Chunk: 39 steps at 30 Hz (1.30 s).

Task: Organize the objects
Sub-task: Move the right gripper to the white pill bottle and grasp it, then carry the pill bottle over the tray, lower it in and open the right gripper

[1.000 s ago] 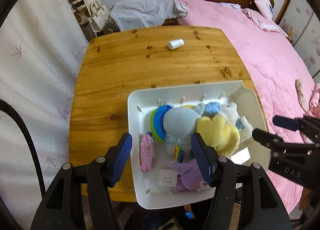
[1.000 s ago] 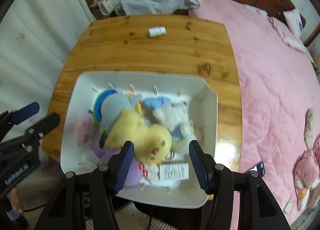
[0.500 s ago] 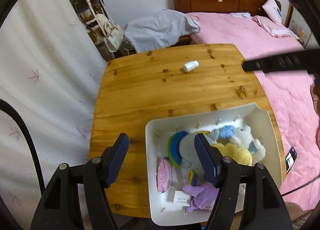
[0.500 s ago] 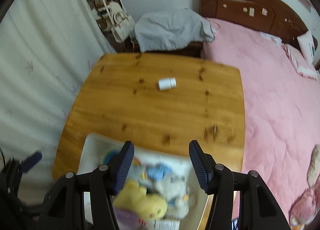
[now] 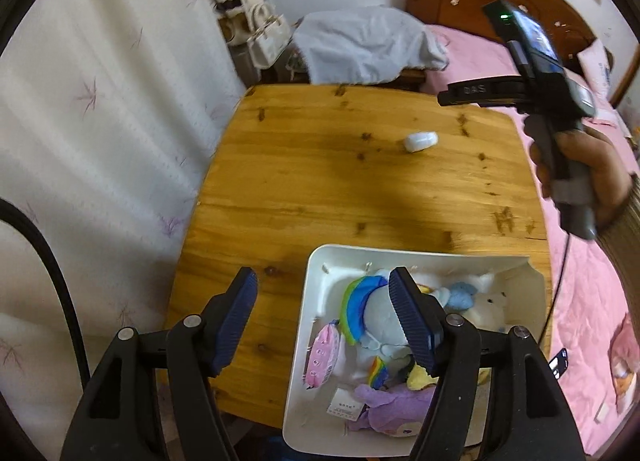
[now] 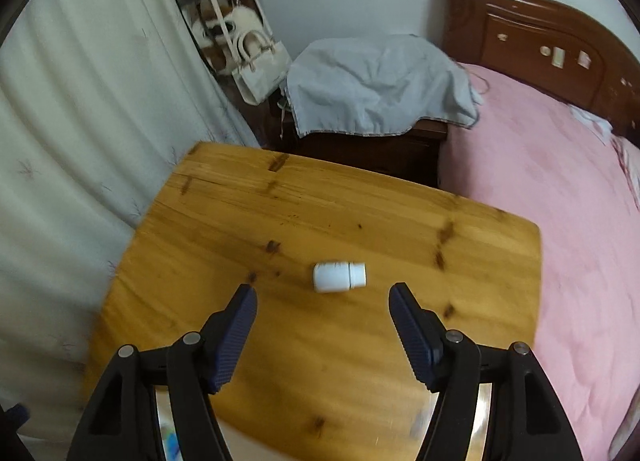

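Plush toys fill a white tray that sits at the near right corner of the wooden surface, with a pale blue toy with a rainbow mane on top, a purple one at the tray's near end and a pink item along its left wall. Left tongs hang above the near edge of the surface with jaws spread wide and nothing between them; the left finger is over bare wood, and the right finger is over the tray's left part. A small white bottle lies on its side toward the far right part of the surface, well apart from the tray, with its cap end pointing right. Right tongs hover over the surface just short of the bottle, jaws wide apart and holding nothing, and the bottle lines up with the gap between them. From the left wrist view, the right tongs' black body shows above the far right corner, gripped by the person's right hand. Beyond the surface's far edge a grey cloth drapes over dark furniture, a pink bed runs along the right edge, and a pale curtain hangs along the left.
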Each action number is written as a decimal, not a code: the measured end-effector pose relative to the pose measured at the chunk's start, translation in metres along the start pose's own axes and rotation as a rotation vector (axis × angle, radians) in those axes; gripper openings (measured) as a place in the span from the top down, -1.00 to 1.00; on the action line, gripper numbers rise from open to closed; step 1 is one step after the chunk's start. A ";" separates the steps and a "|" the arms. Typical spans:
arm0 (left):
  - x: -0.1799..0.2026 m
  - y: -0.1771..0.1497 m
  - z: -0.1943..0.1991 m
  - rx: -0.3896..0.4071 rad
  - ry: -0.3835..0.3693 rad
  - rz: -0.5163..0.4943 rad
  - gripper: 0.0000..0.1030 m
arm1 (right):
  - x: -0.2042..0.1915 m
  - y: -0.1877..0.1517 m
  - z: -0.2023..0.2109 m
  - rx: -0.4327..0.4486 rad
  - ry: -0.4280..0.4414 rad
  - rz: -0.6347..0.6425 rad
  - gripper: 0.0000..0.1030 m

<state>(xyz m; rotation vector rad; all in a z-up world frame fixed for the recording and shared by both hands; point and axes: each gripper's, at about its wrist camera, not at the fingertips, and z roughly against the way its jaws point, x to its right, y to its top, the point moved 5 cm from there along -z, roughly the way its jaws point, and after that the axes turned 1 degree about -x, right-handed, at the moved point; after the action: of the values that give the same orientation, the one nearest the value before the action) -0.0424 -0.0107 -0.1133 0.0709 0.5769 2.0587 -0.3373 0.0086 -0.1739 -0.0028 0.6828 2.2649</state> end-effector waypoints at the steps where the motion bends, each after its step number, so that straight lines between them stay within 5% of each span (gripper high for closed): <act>1: -0.001 -0.001 -0.004 -0.014 0.005 0.009 -0.40 | 0.001 0.003 -0.016 -0.012 0.001 0.010 -0.35; 10: -0.008 -0.023 -0.029 -0.111 0.045 0.065 -0.40 | 0.009 -0.003 -0.122 -0.148 -0.014 0.016 -0.35; 16: -0.014 -0.033 -0.037 -0.141 0.059 0.109 -0.40 | 0.014 -0.009 -0.149 -0.165 -0.044 0.023 -0.35; 21: -0.015 -0.041 -0.038 -0.153 0.063 0.123 -0.40 | 0.019 -0.009 -0.154 -0.147 -0.052 0.030 -0.34; 25: -0.010 -0.042 -0.037 -0.159 0.055 0.123 -0.40 | 0.016 -0.009 -0.152 -0.138 -0.063 0.052 -0.11; 32: 0.001 -0.037 -0.036 -0.150 0.039 0.095 -0.40 | 0.023 -0.013 -0.148 -0.134 -0.044 0.008 -0.10; 39: 0.012 -0.029 -0.029 -0.133 0.002 0.064 -0.40 | 0.022 -0.013 -0.102 -0.087 -0.007 -0.026 -0.10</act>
<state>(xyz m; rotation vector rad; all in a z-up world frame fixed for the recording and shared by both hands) -0.0342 0.0008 -0.1535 0.0097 0.4425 2.1545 -0.3649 -0.0172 -0.2718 -0.0449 0.5771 2.2664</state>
